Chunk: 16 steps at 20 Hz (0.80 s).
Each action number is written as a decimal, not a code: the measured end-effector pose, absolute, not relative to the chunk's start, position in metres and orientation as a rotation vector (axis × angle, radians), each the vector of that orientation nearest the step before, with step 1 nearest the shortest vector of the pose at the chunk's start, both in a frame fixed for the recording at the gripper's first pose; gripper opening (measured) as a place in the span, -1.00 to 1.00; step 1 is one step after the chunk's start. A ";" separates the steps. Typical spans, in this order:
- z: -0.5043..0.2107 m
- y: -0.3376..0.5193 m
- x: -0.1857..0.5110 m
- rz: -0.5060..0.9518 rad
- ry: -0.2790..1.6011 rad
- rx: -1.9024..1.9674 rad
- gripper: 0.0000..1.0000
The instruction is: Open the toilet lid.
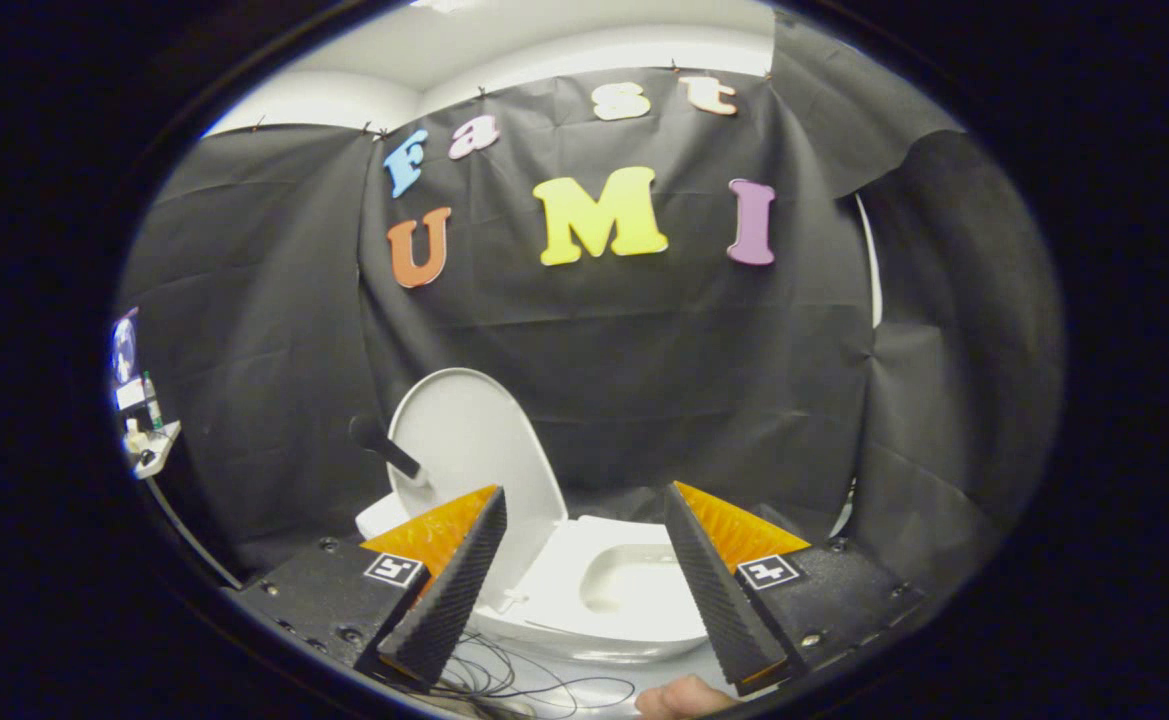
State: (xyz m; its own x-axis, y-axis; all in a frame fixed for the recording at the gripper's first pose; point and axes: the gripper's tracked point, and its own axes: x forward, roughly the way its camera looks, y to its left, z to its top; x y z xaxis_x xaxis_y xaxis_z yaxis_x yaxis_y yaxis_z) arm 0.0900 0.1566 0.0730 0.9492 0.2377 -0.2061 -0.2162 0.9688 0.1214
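The white toilet [634, 610] stands on the floor beyond my fingers, against the black cloth wall. Its lid [474, 450] is raised upright, leaning back to the left of the bowl, with a black handle [384, 447] sticking out of its left side. The seat and bowl opening [634, 580] lie uncovered between the two fingers. My gripper [584, 510] is open, its fingers wide apart with nothing between them and touching nothing. The left fingertip [479, 540] overlaps the lid's lower edge in the view.
Black cloth [644, 350] drapes all around the toilet. A small shelf with bottles [149, 440] hangs on the wall far left. Loose thin cables [514, 685] lie on the floor below the toilet. A fingertip of a person's hand [679, 697] shows near the right finger's base.
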 end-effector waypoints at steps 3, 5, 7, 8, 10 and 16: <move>0.059 0.129 0.073 0.233 0.186 0.089 0.96; 0.052 0.112 0.065 0.227 0.169 0.071 0.96; 0.046 0.104 0.057 0.233 0.159 0.069 0.96; 0.039 0.101 0.053 0.235 0.163 0.075 0.97; 0.030 0.097 0.052 0.253 0.155 0.101 0.97; 0.017 0.070 0.043 0.218 0.067 0.089 0.96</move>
